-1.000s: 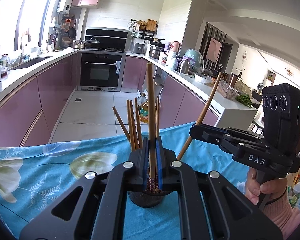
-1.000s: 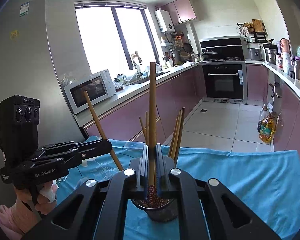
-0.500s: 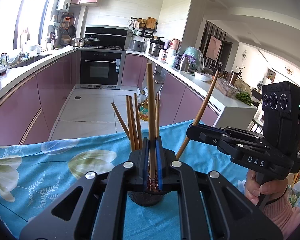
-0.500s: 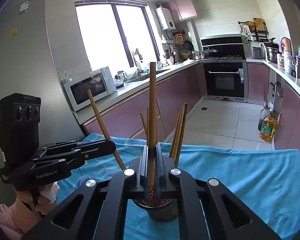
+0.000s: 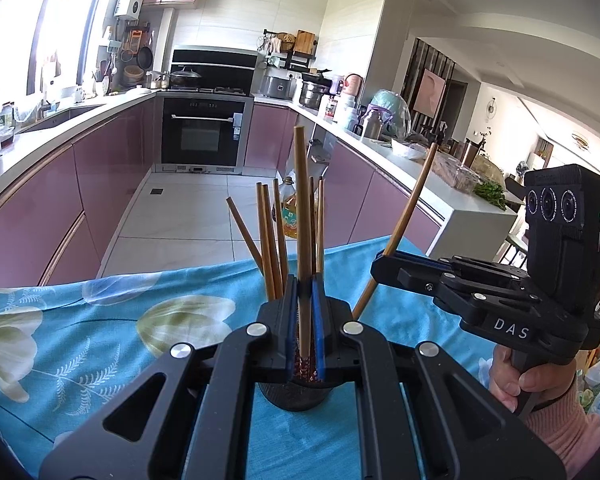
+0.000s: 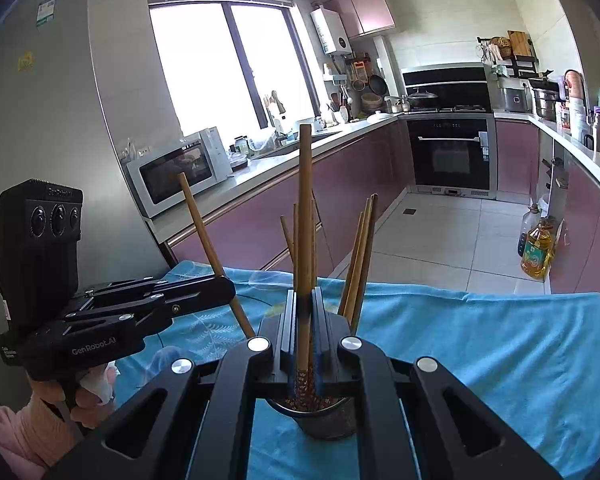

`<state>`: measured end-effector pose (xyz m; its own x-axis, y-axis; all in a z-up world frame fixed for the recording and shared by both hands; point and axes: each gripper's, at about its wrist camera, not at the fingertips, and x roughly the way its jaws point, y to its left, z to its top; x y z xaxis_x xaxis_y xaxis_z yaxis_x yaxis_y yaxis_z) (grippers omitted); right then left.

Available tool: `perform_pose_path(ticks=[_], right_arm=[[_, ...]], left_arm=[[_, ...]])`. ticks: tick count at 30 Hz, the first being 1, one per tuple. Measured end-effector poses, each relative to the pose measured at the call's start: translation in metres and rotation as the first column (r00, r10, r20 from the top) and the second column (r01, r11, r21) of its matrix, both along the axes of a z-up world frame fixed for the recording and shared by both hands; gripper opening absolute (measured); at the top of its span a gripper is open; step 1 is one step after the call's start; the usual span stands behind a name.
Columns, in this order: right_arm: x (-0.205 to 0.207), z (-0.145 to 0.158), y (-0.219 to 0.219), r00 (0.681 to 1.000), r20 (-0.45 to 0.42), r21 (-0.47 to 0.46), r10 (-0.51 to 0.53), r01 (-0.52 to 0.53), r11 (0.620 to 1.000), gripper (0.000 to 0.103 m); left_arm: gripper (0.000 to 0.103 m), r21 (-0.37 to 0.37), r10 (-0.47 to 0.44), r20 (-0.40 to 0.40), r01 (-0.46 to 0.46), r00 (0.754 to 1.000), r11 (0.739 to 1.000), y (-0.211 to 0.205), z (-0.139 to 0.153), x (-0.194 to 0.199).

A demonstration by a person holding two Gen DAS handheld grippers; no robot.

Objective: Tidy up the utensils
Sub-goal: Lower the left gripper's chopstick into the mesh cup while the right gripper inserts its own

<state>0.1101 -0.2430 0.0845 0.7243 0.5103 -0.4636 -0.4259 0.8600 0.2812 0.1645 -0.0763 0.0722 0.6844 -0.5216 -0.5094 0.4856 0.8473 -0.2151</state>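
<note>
Each gripper is clamped on one chopstick. The left gripper [image 5: 306, 316] holds its chopstick [image 5: 302, 216] upright at frame centre, above the cup [image 5: 295, 394]. The right gripper [image 6: 306, 320] holds its chopstick [image 6: 304, 216] upright too.

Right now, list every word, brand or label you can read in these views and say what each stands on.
"DAS": white letters on the side of the right tongs.
"GenRobot.AI": white letters on the side of the left tongs.
Embossed text on top of the left tongs' camera block: too faint to read.
Oil bottle label: too small.
Stickers on the grey fridge: blurred.
</note>
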Motion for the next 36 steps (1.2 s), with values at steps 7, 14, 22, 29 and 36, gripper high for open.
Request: perform_pose_path(ticks=[7,14,22,29,36], right_arm=[[0.002,-0.002,0.0,1.0,-0.007,-0.004,0.001,-0.001,1.0,0.006],[0.003,-0.005,0.0,1.0,-0.015,-0.004,0.001,-0.001,1.0,0.006],[0.004,-0.006,0.0,1.0,-0.016,-0.004,0.001,-0.001,1.0,0.006],[0.006,-0.011,0.0,1.0,-0.022,-0.005,0.0,0.0,1.0,0.006],[0.008,-0.014,0.001,1.0,-0.028,-0.007,0.001,-0.001,1.0,0.006]], left_arm=[[0.008,0.003,0.0,-0.009,0.001,1.0,1.0,-0.002,-0.003,0.004],[0.008,0.006,-0.003,-0.016,0.003,1.0,1.0,-0.002,-0.008,0.007],[0.008,0.008,-0.004,-0.018,0.005,1.0,1.0,-0.002,-0.011,0.007],[0.008,0.011,-0.007,-0.023,0.007,1.0,1.0,-0.003,-0.015,0.008],[0.008,0.012,-0.009,-0.032,0.01,0.999,1.0,-0.002,-0.021,0.012]])
